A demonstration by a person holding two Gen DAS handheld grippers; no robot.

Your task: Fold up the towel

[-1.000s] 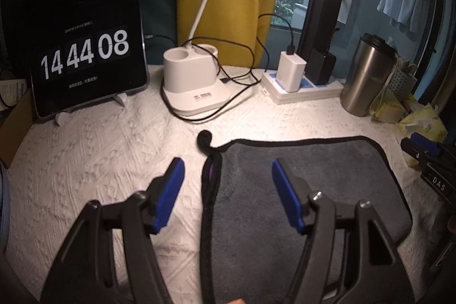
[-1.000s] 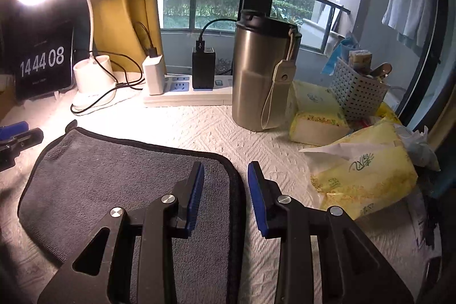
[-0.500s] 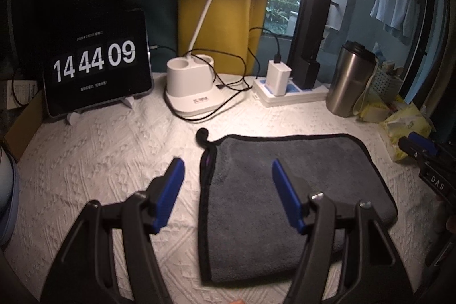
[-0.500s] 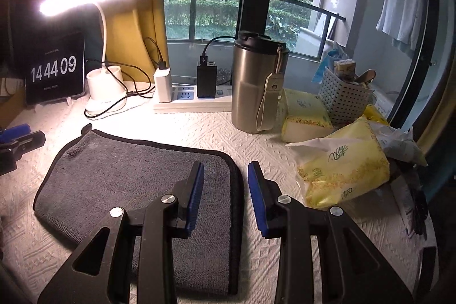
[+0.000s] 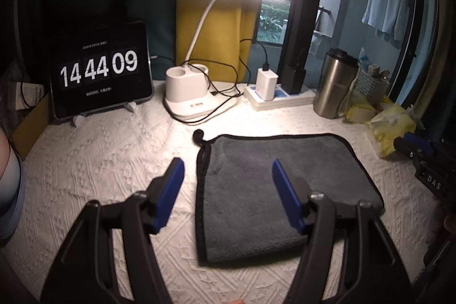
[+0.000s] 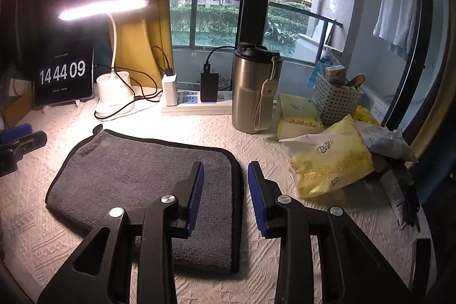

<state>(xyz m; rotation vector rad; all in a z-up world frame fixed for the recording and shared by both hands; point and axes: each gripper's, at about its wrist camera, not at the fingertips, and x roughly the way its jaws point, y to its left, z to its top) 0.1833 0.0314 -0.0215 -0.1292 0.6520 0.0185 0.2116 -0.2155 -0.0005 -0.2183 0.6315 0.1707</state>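
A dark grey towel (image 5: 250, 178) with black trim lies folded flat on the white textured table cover; it also shows in the right wrist view (image 6: 136, 175). A small hanging loop (image 5: 198, 135) sticks out at its far left corner. My left gripper (image 5: 226, 184) is open and empty, raised over the towel's left edge. My right gripper (image 6: 225, 187) is open and empty, raised over the towel's right edge. Neither touches the towel.
At the back stand a tablet clock (image 5: 99, 70), a lit desk lamp (image 5: 188, 93), a power strip with chargers (image 5: 279, 96) and a steel tumbler (image 6: 253, 87). Yellow tissue packs (image 6: 330, 161) and a white basket (image 6: 336, 101) sit on the right.
Both grippers have pulled back and risen away from the towel, so more of it and the table shows. The towel lies still. Both jaws stay open.
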